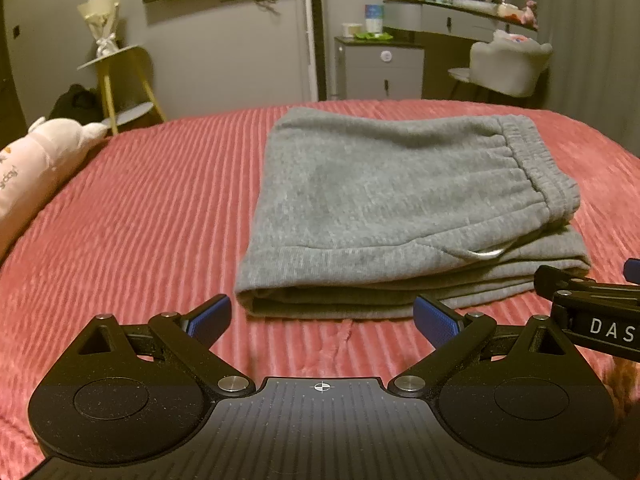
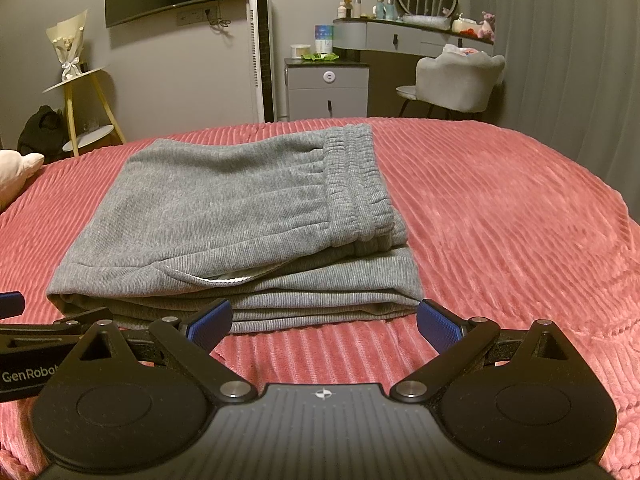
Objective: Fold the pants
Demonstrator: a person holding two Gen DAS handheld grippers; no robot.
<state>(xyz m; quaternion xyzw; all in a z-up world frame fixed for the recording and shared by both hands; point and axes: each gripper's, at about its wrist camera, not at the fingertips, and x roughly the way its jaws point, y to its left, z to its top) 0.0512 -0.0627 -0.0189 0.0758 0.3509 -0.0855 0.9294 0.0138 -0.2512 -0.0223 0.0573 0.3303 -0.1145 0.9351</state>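
Note:
Grey sweatpants (image 1: 392, 196) lie folded in a thick stack on the red ribbed bedspread (image 1: 152, 208), waistband on the right side. They also show in the right wrist view (image 2: 224, 216). My left gripper (image 1: 322, 318) is open and empty, just in front of the stack's near edge. My right gripper (image 2: 324, 322) is open and empty, also just short of the near edge. The right gripper shows at the right edge of the left wrist view (image 1: 592, 300), and the left gripper at the left edge of the right wrist view (image 2: 48, 328).
A pink plush toy (image 1: 36, 164) lies at the bed's left edge. Beyond the bed stand a yellow-legged side table (image 1: 116, 80), a grey cabinet (image 1: 378, 68), a chair (image 1: 508, 64) and a vanity desk (image 2: 416, 36).

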